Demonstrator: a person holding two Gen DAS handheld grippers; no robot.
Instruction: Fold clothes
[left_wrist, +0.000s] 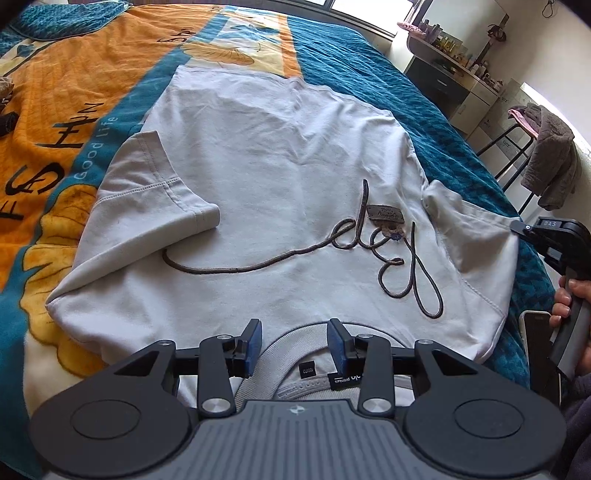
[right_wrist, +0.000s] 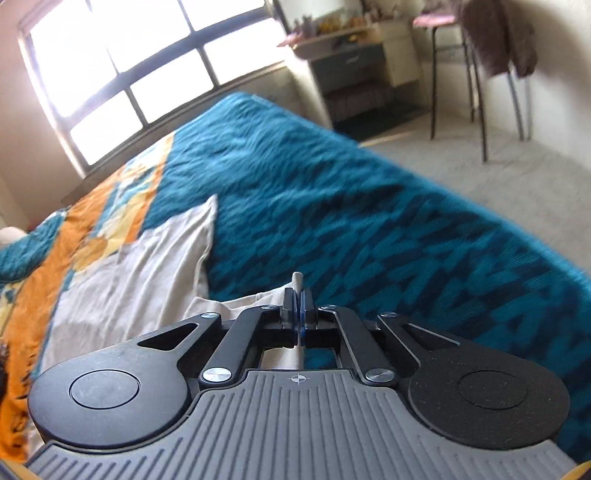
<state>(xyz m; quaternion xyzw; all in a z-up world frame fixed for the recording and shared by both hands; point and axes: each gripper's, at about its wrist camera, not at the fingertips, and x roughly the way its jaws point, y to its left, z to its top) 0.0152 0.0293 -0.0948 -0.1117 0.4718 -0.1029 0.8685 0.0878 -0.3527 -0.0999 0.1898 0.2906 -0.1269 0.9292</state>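
Note:
A pale grey T-shirt (left_wrist: 277, 166) with a dark cord script on its chest lies flat on the bed, collar (left_wrist: 280, 341) towards me. Its left sleeve (left_wrist: 155, 192) is folded inwards onto the body. My left gripper (left_wrist: 295, 343) hovers over the collar, open, the blue pads apart on either side of the neckline. My right gripper (left_wrist: 517, 227) is shut on the hem of the other sleeve (left_wrist: 469, 229) at the shirt's right edge. In the right wrist view a tuft of grey sleeve cloth (right_wrist: 297, 278) sticks out past the right gripper (right_wrist: 298, 306), with the shirt (right_wrist: 129, 266) off to the left.
The bed wears a teal and orange bedspread (left_wrist: 369, 74), whose edge drops to the floor (right_wrist: 480, 177) on the right. A stool draped with a brown garment (left_wrist: 550, 162) and a cluttered dresser (left_wrist: 443, 66) stand beyond. A person's hand (left_wrist: 565, 306) grips the right handle beside a phone (left_wrist: 539, 354).

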